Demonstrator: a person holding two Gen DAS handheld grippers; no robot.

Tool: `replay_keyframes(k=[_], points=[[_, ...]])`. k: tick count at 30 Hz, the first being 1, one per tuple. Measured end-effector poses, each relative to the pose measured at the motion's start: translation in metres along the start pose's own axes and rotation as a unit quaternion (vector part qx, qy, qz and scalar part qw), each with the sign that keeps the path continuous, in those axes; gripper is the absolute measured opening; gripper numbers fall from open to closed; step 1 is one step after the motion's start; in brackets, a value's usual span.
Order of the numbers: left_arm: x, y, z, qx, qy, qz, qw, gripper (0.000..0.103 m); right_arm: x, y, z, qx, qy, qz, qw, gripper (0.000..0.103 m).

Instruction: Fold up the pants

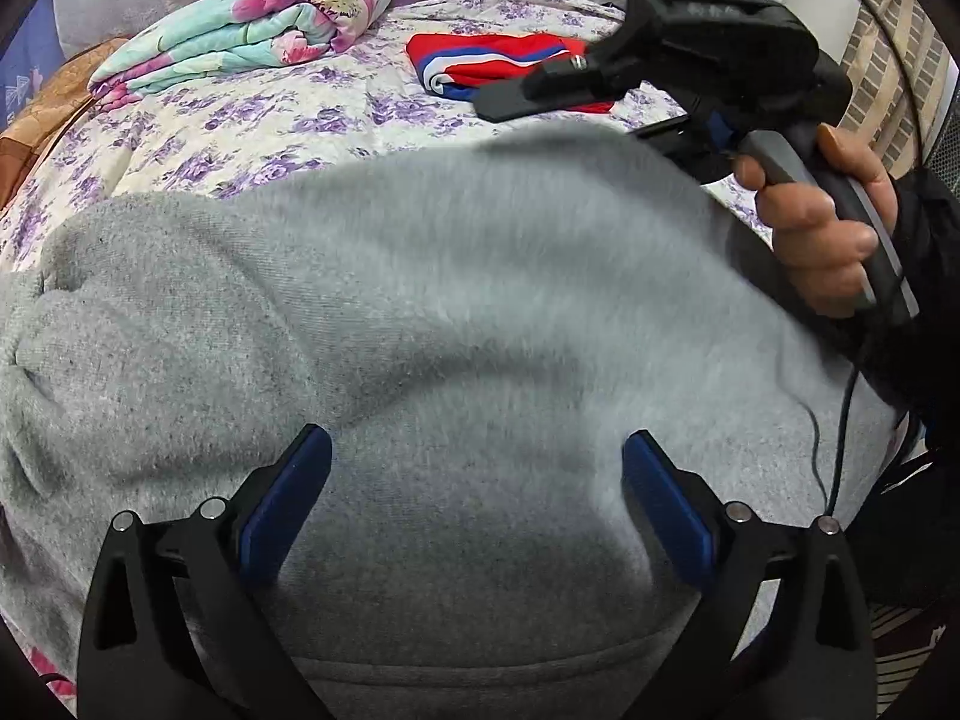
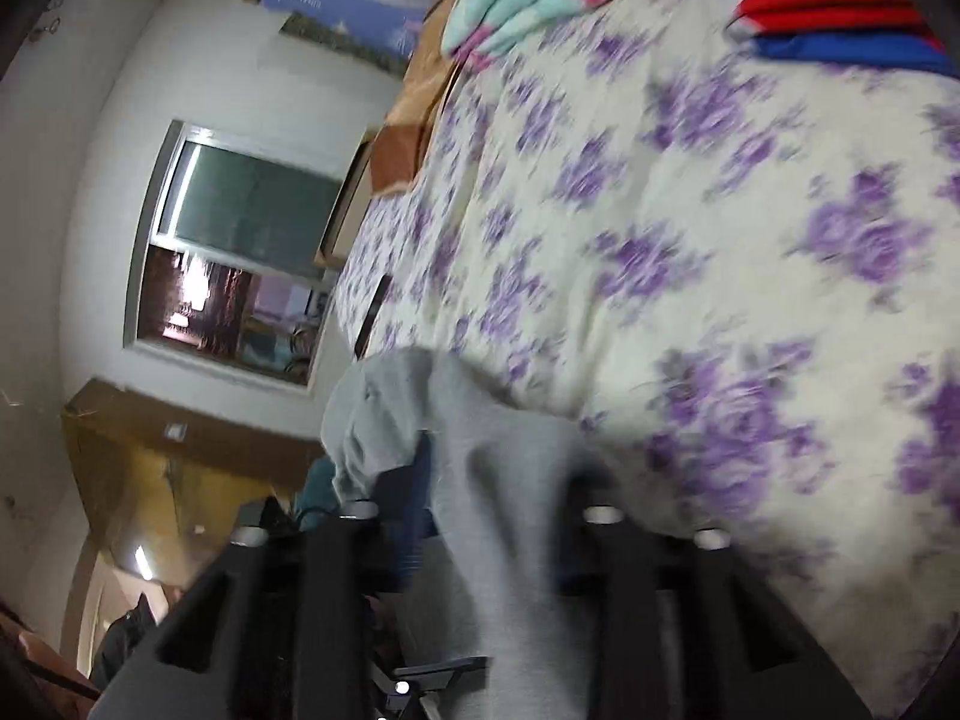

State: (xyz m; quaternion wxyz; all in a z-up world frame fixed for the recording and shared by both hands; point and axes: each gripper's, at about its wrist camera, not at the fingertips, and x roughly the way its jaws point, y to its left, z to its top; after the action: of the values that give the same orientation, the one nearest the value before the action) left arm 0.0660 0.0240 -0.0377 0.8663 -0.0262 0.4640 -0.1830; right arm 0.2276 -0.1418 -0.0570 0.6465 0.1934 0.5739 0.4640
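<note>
The pants (image 1: 420, 312) are grey fleecy cloth, matt and fuzzy, with a fine twill-like weave showing at the left. The left gripper (image 1: 477, 498) has matt black plastic arms, dull blue rubbery pads (image 1: 288, 492) and shiny metal pins. The right gripper (image 1: 690, 54) is the same matt black plastic, with a smooth grey handle. The bedspread (image 1: 252, 114) is soft printed cloth with purple flowers; the quilt (image 1: 252, 30) is smooth floral cloth; the red garment (image 1: 480, 60) looks slightly glossy
</note>
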Motion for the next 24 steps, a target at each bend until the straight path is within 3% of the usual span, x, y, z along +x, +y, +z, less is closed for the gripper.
replay_keyframes(k=[3, 7, 10, 12, 13, 15, 16, 18, 20, 22, 24], points=[[0.001, -0.001, -0.001, 0.004, -0.001, 0.003, 1.0000, 0.096, 0.001, 0.007, -0.001, -0.050, 0.014, -0.087, 0.995, 0.007], [0.001, -0.004, -0.004, 0.009, -0.005, 0.007, 0.9999, 0.096, 0.005, 0.001, 0.015, -0.055, 0.096, -0.098, 0.989, 0.007], [0.001, -0.003, -0.005, 0.013, -0.006, 0.008, 0.9999, 0.096, -0.010, 0.015, 0.017, -0.101, 0.125, -0.131, 0.978, 0.007], [0.001, -0.003, -0.006, 0.015, -0.007, 0.010, 0.9998, 0.096, -0.034, 0.020, 0.025, -0.114, 0.088, -0.199, 0.970, 0.030], [0.002, -0.003, -0.006, 0.017, -0.007, 0.014, 0.9997, 0.096, -0.064, 0.022, 0.035, -0.103, 0.022, -0.250, 0.962, 0.034], [0.000, -0.005, -0.006, 0.022, -0.006, 0.020, 0.9995, 0.095, -0.110, 0.028, 0.034, -0.065, -0.065, -0.250, 0.964, 0.034], [-0.005, -0.006, -0.005, 0.025, -0.009, 0.025, 0.9993, 0.095, -0.119, 0.043, 0.021, -0.076, -0.075, -0.235, 0.966, 0.034], [-0.019, -0.006, -0.002, 0.024, -0.023, 0.029, 0.9990, 0.095, -0.104, 0.071, -0.019, -0.109, -0.054, -0.239, 0.963, 0.035], [-0.047, 0.000, 0.002, 0.019, -0.061, 0.039, 0.9972, 0.096, -0.077, 0.085, -0.077, -0.118, -0.045, -0.273, 0.954, 0.041], [-0.060, 0.021, 0.003, -0.009, -0.065, 0.074, 0.9951, 0.096, -0.046, 0.071, -0.119, -0.077, -0.050, -0.290, 0.953, 0.045], [-0.043, 0.058, -0.001, -0.065, -0.027, 0.086, 0.9938, 0.096, -0.012, 0.028, -0.147, -0.033, -0.042, -0.314, 0.948, 0.045]])
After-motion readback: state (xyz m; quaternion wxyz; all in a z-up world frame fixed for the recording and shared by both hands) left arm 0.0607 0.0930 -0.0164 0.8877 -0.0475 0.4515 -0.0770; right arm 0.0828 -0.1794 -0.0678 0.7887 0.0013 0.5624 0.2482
